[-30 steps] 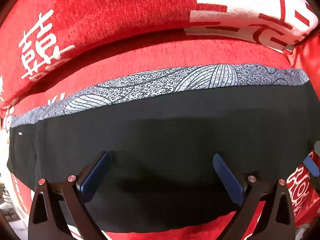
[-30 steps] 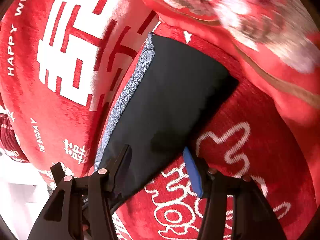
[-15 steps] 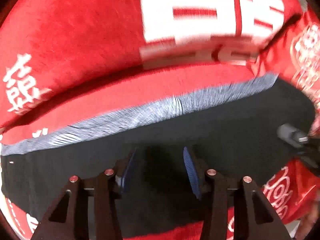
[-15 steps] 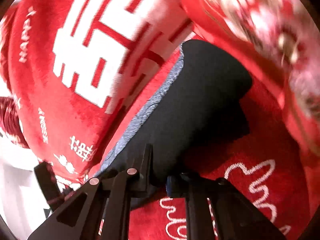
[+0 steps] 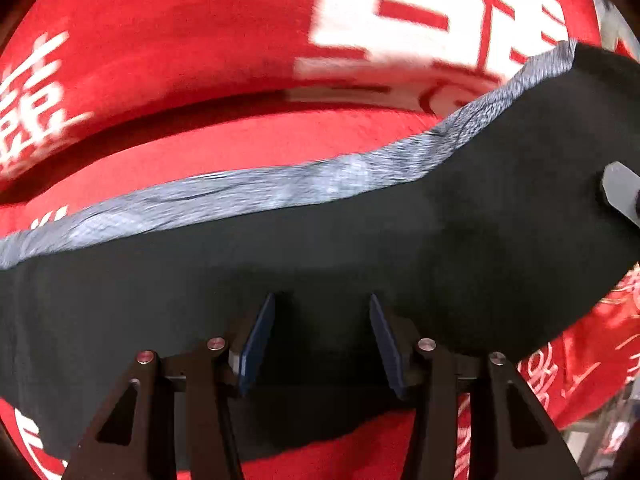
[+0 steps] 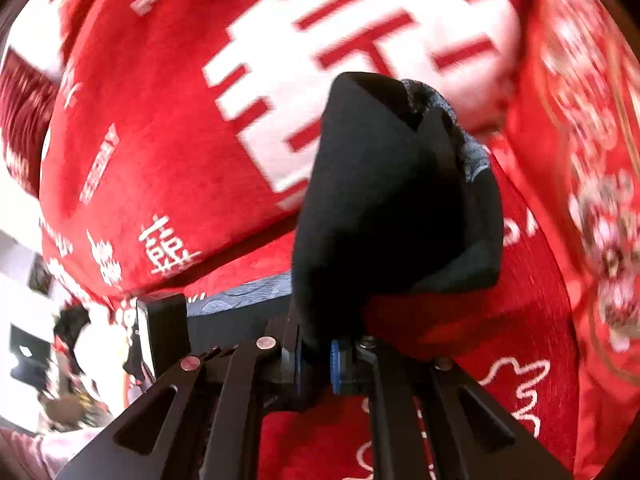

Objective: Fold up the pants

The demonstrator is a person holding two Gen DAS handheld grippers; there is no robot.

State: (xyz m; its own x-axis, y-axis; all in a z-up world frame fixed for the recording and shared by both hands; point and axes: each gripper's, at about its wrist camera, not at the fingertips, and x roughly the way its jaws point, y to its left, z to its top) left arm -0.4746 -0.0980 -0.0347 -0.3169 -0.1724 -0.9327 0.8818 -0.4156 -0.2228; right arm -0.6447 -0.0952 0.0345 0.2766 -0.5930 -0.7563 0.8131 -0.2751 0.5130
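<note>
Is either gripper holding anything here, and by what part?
The right gripper is shut on the black pants, pinching one end and lifting it. The left gripper, jaws opening, straddles the pants' middle without gripping.

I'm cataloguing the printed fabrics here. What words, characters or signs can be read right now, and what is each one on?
Large white double-happiness sign: on the red blanket.
Small white double-happiness sign: on the same blanket.
White Latin lettering: on the blanket, too blurred to read.
White characters: on the blanket, blurred.
Black pants: no text, only a grey patterned band.
</note>
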